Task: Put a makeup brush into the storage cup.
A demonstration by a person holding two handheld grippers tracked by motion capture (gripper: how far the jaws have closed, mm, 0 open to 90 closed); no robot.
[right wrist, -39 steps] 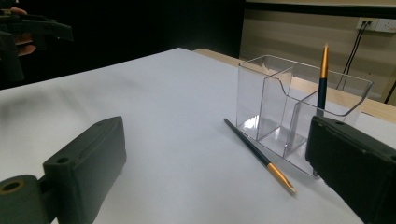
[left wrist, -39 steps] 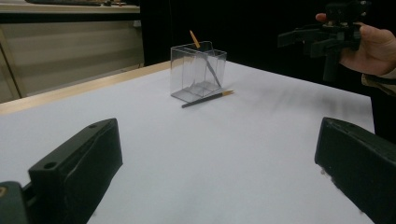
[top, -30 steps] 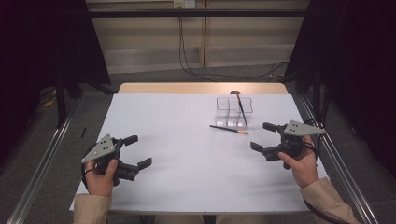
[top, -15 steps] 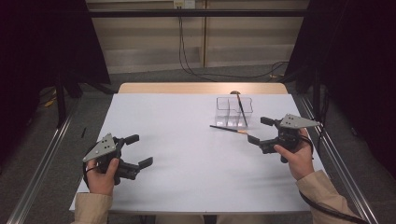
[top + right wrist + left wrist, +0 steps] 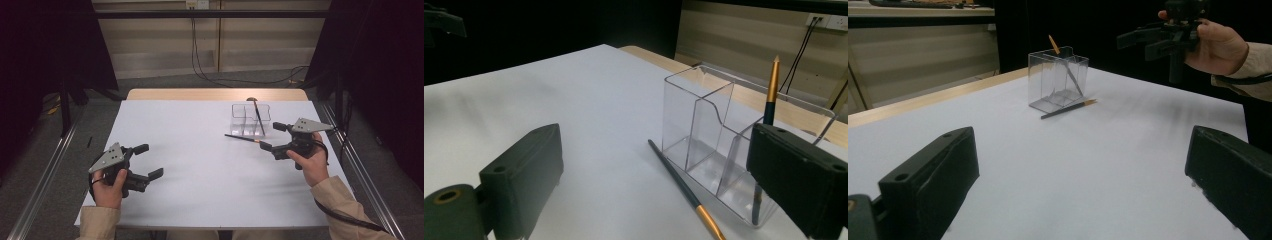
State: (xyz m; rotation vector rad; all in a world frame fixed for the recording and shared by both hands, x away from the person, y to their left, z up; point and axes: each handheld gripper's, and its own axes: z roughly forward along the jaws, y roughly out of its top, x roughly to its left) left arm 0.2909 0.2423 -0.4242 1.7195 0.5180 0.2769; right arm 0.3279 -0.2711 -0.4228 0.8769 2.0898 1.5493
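Your right tongs [image 5: 270, 136], spread wide, hover near the loose pencil [image 5: 684, 190] lying on the desk [image 5: 200, 175] just beside the clear organizer [image 5: 704, 135]. Straddle its shaft squarely before closing (a second pencil already stands inside). Left tongs [image 5: 145, 161] hang open, well apart.

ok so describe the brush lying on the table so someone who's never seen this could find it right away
Start at the white table and find the clear plastic holder near its far right side. The brush lies flat on the table along the holder's near side, close to the open right gripper. Unlike the other brush, which stands tilted inside the holder, this one is outside it and lying down.
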